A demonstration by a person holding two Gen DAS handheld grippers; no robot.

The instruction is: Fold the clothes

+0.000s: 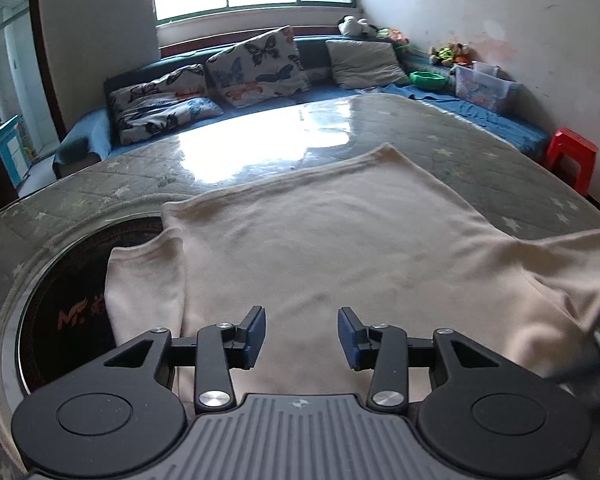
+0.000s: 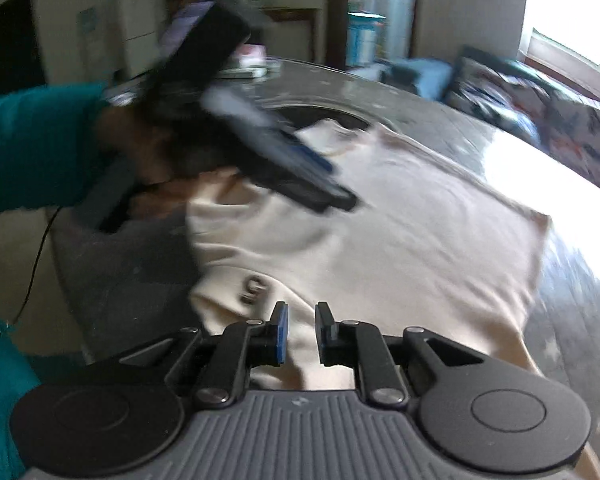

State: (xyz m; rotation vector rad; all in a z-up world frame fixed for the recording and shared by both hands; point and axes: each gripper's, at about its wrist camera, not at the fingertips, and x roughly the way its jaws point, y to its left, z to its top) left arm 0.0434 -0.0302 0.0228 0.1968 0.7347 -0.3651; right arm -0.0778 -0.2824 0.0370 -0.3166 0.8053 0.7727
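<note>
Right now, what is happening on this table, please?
A person is folding a cream shirt spread on a glass-topped table, with a handheld gripper in each hand. The left gripper hovers open over the shirt near the short sleeve, holding nothing. The right gripper is also open, just above the cloth at the other side. No fold is visible on the body yet; the far hem lies flat.

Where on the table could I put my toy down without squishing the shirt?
Past the far hem of the cream shirt, the shiny table lies bare up to the blue sofa. The near side is crowded: shirt, left gripper and right gripper.
</note>
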